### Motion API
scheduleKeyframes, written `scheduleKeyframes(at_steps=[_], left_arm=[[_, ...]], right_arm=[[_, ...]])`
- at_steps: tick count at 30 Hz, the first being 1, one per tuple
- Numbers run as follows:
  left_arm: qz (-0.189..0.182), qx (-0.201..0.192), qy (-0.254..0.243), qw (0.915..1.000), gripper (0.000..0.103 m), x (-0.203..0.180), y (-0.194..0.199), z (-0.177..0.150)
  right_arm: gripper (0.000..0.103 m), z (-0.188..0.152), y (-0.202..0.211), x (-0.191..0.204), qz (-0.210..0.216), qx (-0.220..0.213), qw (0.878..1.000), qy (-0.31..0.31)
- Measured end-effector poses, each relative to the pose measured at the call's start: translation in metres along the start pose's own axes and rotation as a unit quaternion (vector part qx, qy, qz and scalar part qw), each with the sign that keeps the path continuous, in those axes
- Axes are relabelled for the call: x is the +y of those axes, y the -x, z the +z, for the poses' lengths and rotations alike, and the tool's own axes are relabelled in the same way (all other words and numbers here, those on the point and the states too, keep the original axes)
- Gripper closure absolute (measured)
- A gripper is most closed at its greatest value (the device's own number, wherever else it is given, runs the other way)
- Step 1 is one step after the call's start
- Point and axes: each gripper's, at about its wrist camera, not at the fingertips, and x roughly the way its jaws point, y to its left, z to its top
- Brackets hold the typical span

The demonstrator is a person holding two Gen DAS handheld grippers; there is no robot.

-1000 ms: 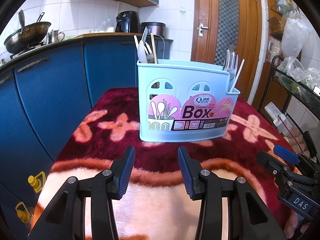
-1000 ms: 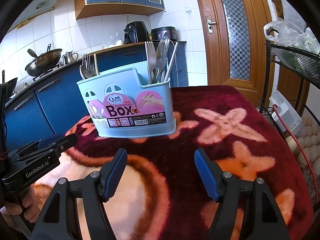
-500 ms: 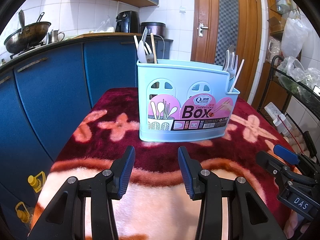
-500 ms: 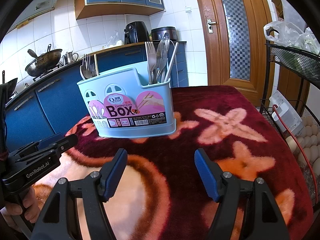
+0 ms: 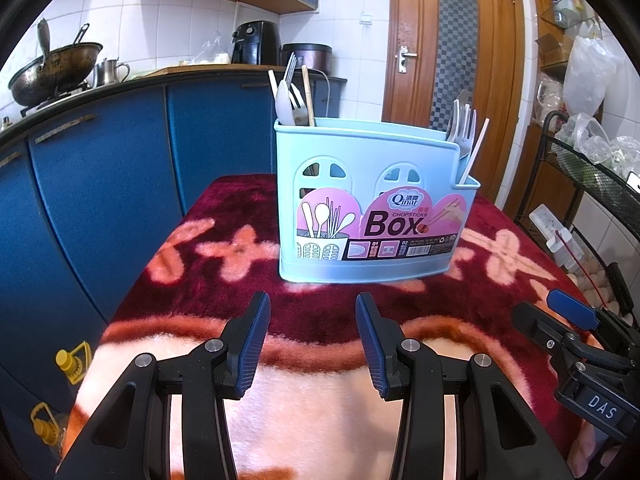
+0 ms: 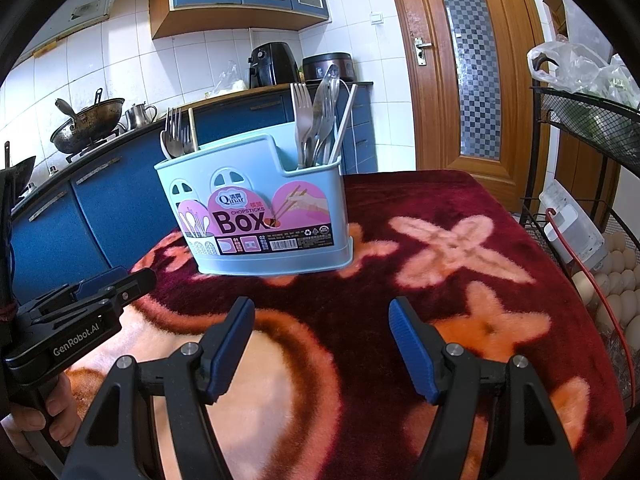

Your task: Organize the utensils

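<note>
Utensil box: a pale blue plastic chopsticks box point(image 5: 376, 208) stood upright on the dark red flowered blanket point(image 5: 500, 256), at about 12 o'clock from the left gripper and 11 o'clock from the right.
Left-end compartment: a white spoon, forks and a wooden chopstick point(image 5: 294, 98) stood handle-down at the box's 10 o'clock corner in the left wrist view.
Right-end compartment: metal forks, spoons and a white chopstick point(image 6: 320, 120) stood bunched in the lower, notched section, at the box's 1 o'clock in the right wrist view.
Sorting: both bundles looked mixed, forks, spoons and chopsticks together, so if sorting by kind was meant, that seemed not yet done.
Loose utensils: none showed on the blanket in either view.
Left gripper point(image 5: 312, 336): jaws apart, nothing between the blue pads, held above the blanket and short of the box.
Right gripper point(image 6: 322, 340): jaws wider apart, also empty, aimed at bare blanket at 5 o'clock of the box.
Progress: judged from the layout, either every utensil was already housed and the task was near its end, or a re-sort between compartments had yet to start; the frames did not settle which.
What was left: at most, moving pieces between the two ends.
</note>
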Motion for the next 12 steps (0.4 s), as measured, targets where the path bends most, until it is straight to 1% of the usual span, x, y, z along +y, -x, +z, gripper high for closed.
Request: scheduleKeyframes(at_steps=[12], left_arm=[[-0.004, 0.009, -0.005, 0.9999, 0.057, -0.0011, -0.0032, -0.0009]], right_arm=[[0.031, -0.0002, -0.0004, 0.0030, 0.001, 0.002, 1.000, 0.000]])
